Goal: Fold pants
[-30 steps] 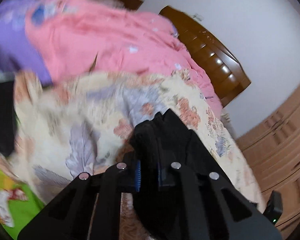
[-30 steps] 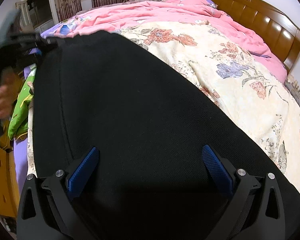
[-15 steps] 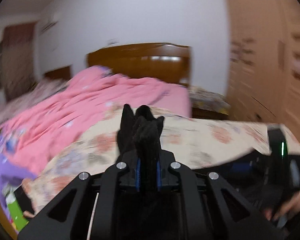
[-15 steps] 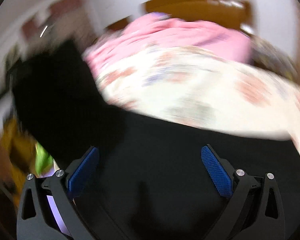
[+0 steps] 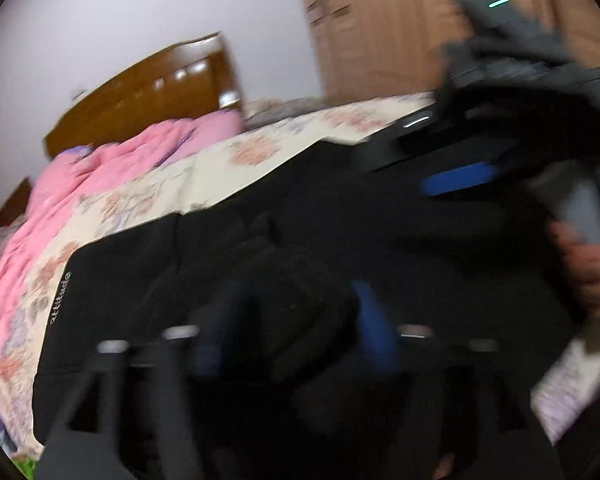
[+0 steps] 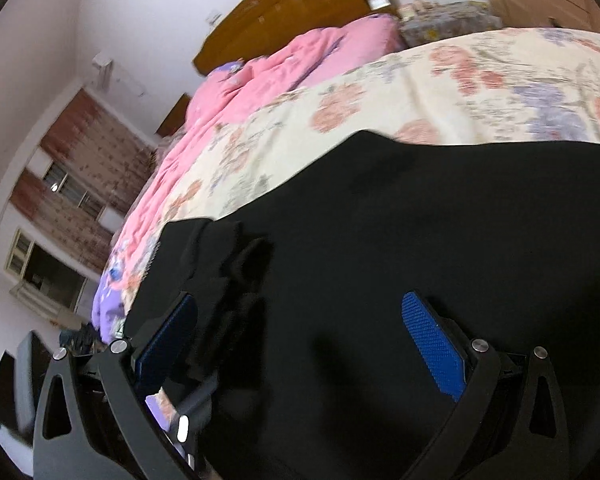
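Black pants (image 5: 160, 280) with a small white word on one edge lie spread over the floral bed cover. In the blurred left wrist view my left gripper (image 5: 292, 340) hangs low over them. Its jaws are opening, and a bunched fold of the black cloth (image 5: 300, 304) sits loose between the pads. In the right wrist view the pants (image 6: 380, 220) fill the lower half, with a rumpled fold at the left. My right gripper (image 6: 300, 340) is open just above the cloth and grips nothing. Its blue pad (image 5: 456, 182) and a hand (image 5: 588, 268) show at the right of the left wrist view.
The bed carries a cream floral cover (image 6: 460, 80) and a pink quilt (image 6: 260, 80) further back, against a brown wooden headboard (image 6: 300, 4). A wooden wardrobe (image 5: 380, 20) stands at the right. A curtained window (image 6: 80, 168) and purple bedding (image 6: 108, 304) lie at the left.
My left gripper was shut on a bunch of black cloth and now stands apart around it. Both grippers have swung sideways and rolled. The pants now lie across the bed.
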A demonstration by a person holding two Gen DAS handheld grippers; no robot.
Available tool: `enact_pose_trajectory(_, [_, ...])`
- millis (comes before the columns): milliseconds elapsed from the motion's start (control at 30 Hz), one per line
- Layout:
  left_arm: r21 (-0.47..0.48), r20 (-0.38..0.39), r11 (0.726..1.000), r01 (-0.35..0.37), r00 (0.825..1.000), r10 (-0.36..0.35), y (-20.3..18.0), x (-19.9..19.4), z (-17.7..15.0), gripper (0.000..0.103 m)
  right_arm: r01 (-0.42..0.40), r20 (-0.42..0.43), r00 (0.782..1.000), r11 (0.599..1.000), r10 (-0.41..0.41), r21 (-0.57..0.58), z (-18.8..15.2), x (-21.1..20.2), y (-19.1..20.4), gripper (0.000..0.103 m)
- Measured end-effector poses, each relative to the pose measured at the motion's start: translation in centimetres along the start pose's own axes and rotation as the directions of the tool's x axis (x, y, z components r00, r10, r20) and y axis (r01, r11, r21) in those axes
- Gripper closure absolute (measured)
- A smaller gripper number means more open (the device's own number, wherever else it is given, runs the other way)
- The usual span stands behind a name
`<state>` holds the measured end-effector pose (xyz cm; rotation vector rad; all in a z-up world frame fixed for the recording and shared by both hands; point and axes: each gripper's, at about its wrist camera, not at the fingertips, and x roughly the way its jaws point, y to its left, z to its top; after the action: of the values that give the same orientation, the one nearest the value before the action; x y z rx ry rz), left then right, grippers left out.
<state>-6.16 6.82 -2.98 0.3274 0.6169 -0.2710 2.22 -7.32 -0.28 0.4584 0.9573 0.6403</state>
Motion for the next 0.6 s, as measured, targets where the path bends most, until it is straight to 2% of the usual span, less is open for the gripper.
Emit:
enact_pose_trajectory(67, [0.007, 0.035, 0.999, -0.036, 0.999, 0.036, 0.9, -2.0, -0.5, 0.020, -0.016, -0.040, 0.999, 1.000, 0.015, -0.027, -0.2, 0.8, 1.2, 0.005])
enact_pose_trajectory(133, [-0.003, 0.037, 0.997, -0.074, 0.997, 0.074, 2.1, -3.5, -1.0, 0.016, -0.032, -0.095, 0.995, 0.999, 0.029, -0.036, -0.5, 2.0, 2.1, 0.005])
enact_pose_trajectory(233, [-0.054, 0.001, 0.983, -0.176, 0.984, 0.176, 6.0, -5.3, -3.0, 0.014, -0.074, -0.192, 0.979, 0.996, 0.063, -0.051, -1.6, 4.0, 3.9, 0.004])
enact_pose_trajectory(300, [-0.083, -0.034, 0.965, -0.250, 0.968, 0.248, 8.7, -6.2, -4.9, 0.014, -0.109, -0.251, 0.964, 0.993, 0.092, -0.053, -2.3, 5.6, 5.2, 0.005])
enact_pose_trajectory(333, [-0.105, -0.059, 0.956, -0.276, 0.961, 0.271, 10.2, -6.5, -6.0, 0.014, -0.122, -0.266, 0.959, 0.991, 0.103, -0.054, -2.6, 6.2, 5.8, 0.004])
enact_pose_trajectory(433, [-0.167, -0.093, 0.941, -0.296, 0.954, 0.284, 12.9, -7.6, -8.5, 0.014, -0.138, -0.261, 0.958, 0.988, 0.116, -0.069, -2.2, 7.7, 7.2, 0.005])
enact_pose_trajectory(500, [-0.190, -0.101, 0.938, -0.288, 0.957, 0.274, 13.9, -7.9, -9.6, 0.014, -0.157, -0.247, 0.958, 0.987, 0.147, -0.023, -1.5, 8.6, 7.2, 0.014])
enact_pose_trajectory(533, [-0.197, -0.107, 0.936, -0.291, 0.956, 0.275, 14.3, -7.9, -10.2, 0.014, -0.153, -0.240, 0.960, 0.988, 0.145, -0.012, -1.1, 9.2, 7.1, 0.029])
enact_pose_trajectory(567, [-0.203, -0.112, 0.934, -0.295, 0.954, 0.277, 14.4, -8.1, -10.7, 0.014, -0.141, -0.229, 0.964, 0.990, 0.134, -0.011, -0.9, 9.5, 7.0, 0.057])
enact_pose_trajectory(600, [-0.211, -0.119, 0.933, -0.291, 0.955, 0.271, 14.5, -8.1, -11.0, 0.014, -0.129, -0.205, 0.971, 0.992, 0.125, -0.004, -0.9, 9.5, 6.8, 0.071])
